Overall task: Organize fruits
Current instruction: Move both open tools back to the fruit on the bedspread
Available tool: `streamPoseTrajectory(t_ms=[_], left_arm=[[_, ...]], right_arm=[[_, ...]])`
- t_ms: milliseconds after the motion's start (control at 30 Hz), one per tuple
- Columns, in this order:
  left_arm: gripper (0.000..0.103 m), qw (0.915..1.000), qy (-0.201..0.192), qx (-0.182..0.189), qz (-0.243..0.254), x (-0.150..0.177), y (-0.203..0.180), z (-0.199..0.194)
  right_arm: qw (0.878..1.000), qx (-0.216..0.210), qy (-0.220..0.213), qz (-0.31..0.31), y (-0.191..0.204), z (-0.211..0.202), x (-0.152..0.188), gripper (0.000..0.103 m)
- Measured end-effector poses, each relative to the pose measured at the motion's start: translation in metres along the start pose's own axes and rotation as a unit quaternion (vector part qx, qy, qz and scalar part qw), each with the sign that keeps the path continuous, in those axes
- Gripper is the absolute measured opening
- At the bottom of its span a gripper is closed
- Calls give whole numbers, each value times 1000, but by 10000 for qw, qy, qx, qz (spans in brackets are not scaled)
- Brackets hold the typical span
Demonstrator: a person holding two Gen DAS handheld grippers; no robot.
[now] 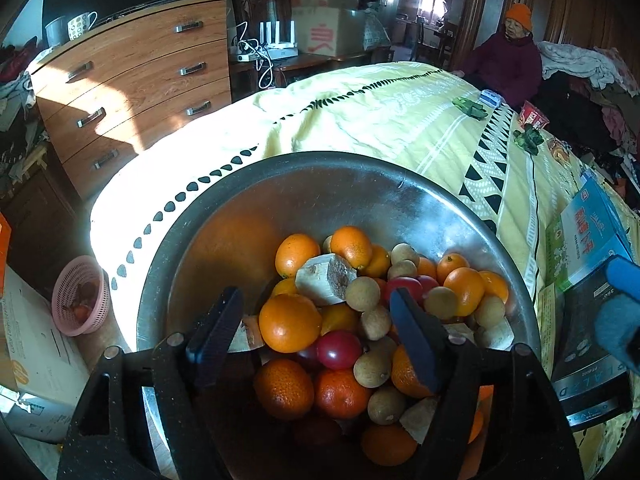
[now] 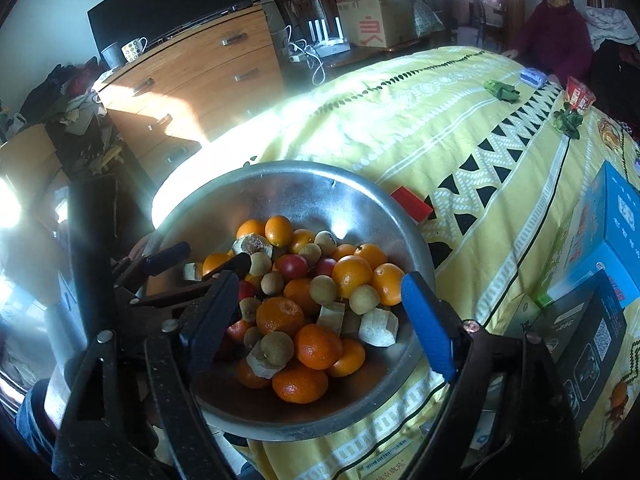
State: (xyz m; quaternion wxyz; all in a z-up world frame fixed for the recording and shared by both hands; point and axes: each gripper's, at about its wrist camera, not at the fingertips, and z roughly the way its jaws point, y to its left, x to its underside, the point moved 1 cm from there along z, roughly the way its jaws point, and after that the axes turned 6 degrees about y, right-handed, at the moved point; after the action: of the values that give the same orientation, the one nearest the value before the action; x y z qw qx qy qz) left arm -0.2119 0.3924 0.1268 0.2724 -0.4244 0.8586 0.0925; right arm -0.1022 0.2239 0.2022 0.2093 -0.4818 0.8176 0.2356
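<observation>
1. The fruits sit heaped in a steel bowl (image 2: 372, 200) at the near left edge of a table draped in a yellow patterned cloth (image 2: 460, 120): oranges (image 1: 290, 322), small tan longans (image 1: 362, 294), red cherry tomatoes (image 1: 339, 349) and pale cut chunks (image 1: 326, 280), all mixed and touching.
2. The left gripper (image 1: 316, 316) hovers low over the pile, fingers spread wide with nothing between them. The right gripper (image 2: 320, 312) is likewise released and empty, hanging over the bowl's near side.
3. My judgement: the step in hand is picking a first fruit. Best to take one lying on top, such as the large orange between the left fingers, closing across its widest part so round neighbours do not roll.
4. A likely risk is nudging longans, which look loose and smooth.
5. A pink basket (image 1: 82, 296) stands low on the left, off the table; it may be a destination, though I cannot tell.
6. On the cloth to the right lie a blue box (image 2: 616, 236) and a dark carton (image 2: 588, 332); a small red block (image 2: 412, 202) sits just beyond the bowl.
7. Far off: a wooden dresser (image 1: 132, 84), cardboard boxes, and a seated person in an orange hat (image 1: 516, 40).
</observation>
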Motion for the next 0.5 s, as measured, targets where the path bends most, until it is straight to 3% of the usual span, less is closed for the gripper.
streamPoseTrajectory(t_ms=[267, 367, 500], left_arm=[[80, 9954, -844, -336, 306, -2, -31, -59], [83, 9900, -1223, -346, 613, -1, -59, -86], [84, 9831, -1499, -61, 1045, 4, -106, -113]], right_arm=[[9934, 406, -1063, -145, -11, -83, 44, 92], [9910, 622, -1186, -12, -26, -104, 73, 92], [9894, 835, -1154, 272, -50, -119, 105, 92]])
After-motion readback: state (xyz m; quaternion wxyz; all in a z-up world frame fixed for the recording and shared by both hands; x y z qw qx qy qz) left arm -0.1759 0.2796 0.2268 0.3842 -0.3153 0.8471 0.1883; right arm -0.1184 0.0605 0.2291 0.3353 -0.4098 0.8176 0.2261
